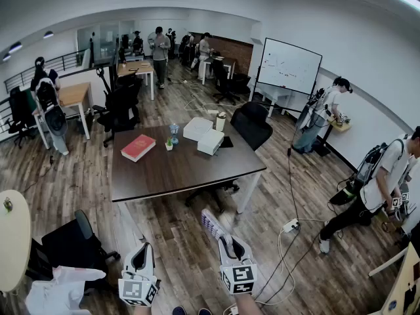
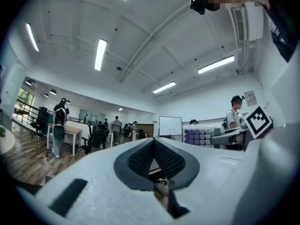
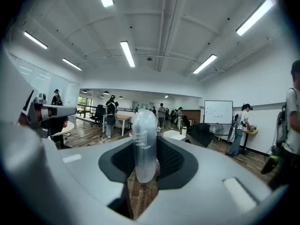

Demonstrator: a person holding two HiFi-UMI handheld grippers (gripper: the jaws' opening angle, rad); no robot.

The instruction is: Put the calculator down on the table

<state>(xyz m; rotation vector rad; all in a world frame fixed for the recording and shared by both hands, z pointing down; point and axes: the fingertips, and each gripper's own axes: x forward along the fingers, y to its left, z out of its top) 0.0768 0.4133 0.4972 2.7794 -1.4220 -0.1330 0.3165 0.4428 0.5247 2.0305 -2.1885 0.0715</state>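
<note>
calculator: off the table, over the floor just short of its near edge
right gripper: jaws pinching the calculator edge-on
left gripper: jaws pressed together, empty
table: near half bare; book and boxes toward the far side

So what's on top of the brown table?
A red book, two white boxes, a cup and a small bottle. Anything behind the boxes is hidden.

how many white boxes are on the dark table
2. The far white box lies near the far edge of the dark table; the near white box sits just right of it, closer to the camera. None looks hidden.
</note>
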